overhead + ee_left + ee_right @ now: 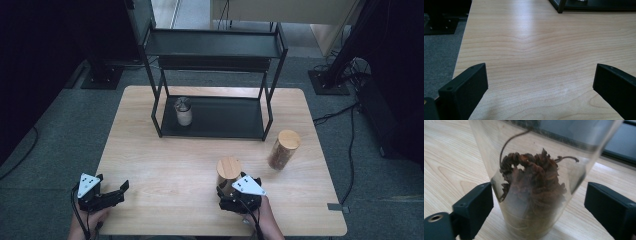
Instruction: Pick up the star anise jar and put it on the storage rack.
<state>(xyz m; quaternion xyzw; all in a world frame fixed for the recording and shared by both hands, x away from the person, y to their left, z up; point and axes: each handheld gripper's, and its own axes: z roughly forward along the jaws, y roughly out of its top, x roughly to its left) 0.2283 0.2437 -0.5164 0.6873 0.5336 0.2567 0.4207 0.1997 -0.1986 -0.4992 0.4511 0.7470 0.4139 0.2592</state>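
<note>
**Right gripper around the near glass jar**

The right gripper point(231, 189) stands at the near edge of the light wooden worktop point(165, 160). Its fingers point(472, 207) are wide open on both sides of the clear glass jar with round wooden lid point(228, 172), not touching the glass. Inside the jar are dry brown leaves point(534, 185). No label or writing can be read on it.

The left gripper point(112, 194) rests at the near left, fingers point(465, 91) wide open and holding nothing.

A second lidded glass jar point(283, 149) stands to the right, and a small jar point(183, 111) on the black metal shelf rack point(215, 47).
</note>
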